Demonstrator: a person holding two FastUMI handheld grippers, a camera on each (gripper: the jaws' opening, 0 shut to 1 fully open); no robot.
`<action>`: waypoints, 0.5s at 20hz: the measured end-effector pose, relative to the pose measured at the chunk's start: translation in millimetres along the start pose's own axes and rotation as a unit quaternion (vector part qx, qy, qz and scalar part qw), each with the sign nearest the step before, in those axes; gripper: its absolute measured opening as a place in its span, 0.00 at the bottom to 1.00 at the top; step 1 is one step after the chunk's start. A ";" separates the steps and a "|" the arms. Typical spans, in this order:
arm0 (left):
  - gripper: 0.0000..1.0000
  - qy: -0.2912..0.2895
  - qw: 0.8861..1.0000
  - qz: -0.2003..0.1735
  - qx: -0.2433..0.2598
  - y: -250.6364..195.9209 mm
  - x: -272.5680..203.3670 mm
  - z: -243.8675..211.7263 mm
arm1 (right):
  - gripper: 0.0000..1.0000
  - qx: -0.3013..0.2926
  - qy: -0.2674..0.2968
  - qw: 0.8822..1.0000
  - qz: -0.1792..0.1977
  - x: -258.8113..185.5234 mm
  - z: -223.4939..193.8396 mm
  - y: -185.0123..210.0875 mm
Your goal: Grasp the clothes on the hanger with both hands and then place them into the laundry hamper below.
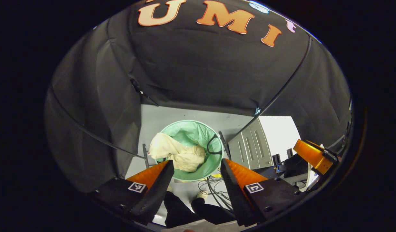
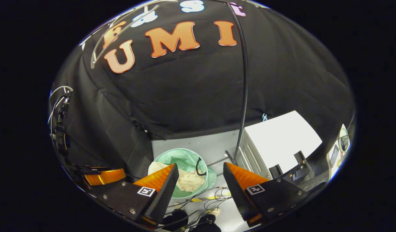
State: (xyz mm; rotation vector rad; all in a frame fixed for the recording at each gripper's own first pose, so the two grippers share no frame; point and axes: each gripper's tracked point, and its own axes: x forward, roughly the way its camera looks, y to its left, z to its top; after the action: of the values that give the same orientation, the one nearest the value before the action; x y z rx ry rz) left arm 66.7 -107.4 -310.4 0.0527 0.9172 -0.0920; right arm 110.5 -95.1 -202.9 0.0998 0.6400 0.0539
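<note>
Both tongs gape empty: left gripper (image 1: 197, 166), right gripper (image 2: 200, 170). The crumpled cream garment (image 1: 177, 153) sits in the mint-green round hamper (image 1: 198, 130), 1 fold draping the rim; it could slide out.

White cabinet (image 2: 282, 138) on grey floor (image 1: 185, 116), tangled cables (image 1: 214, 190), black pole (image 2: 243, 96)

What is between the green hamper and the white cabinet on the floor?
In the right gripper view, bare grey floor and a thin black pole's foot separate the hamper from the white cabinet.

Cloth-walled lab booth, floor cables (image 1: 214, 190).
</note>
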 end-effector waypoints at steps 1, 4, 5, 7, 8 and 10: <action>0.96 -0.010 1.000 0.003 0.000 -4.1 -9.8 2.4 | 0.88 -0.007 -0.012 1.000 0.002 -8.4 9.1 -2.1; 0.96 -0.048 0.999 0.002 -0.007 -14.5 -37.5 18.4 | 0.90 -0.015 -0.049 0.999 0.006 -33.4 37.4 -3.9; 0.96 -0.065 0.998 0.003 -0.009 -14.7 -46.0 28.1 | 0.93 -0.015 -0.063 0.998 0.007 -42.7 48.4 -4.2; 0.96 -0.101 0.995 0.010 -0.011 -10.6 -59.8 47.6 | 0.92 -0.020 -0.093 0.995 0.006 -63.2 67.9 -1.1; 0.96 -0.122 0.992 0.011 -0.011 -9.7 -67.1 58.6 | 0.93 -0.024 -0.106 0.994 0.005 -72.0 73.5 0.0; 0.96 -0.161 0.987 0.008 -0.015 -8.5 -82.6 80.5 | 0.93 -0.029 -0.118 0.992 0.011 -83.3 80.0 8.1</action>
State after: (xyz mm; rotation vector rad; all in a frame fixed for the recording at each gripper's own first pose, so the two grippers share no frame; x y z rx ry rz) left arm 79.5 -118.0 -196.0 0.0159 0.5938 -0.0698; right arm 91.5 -99.8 -88.8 0.0566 0.3999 0.0813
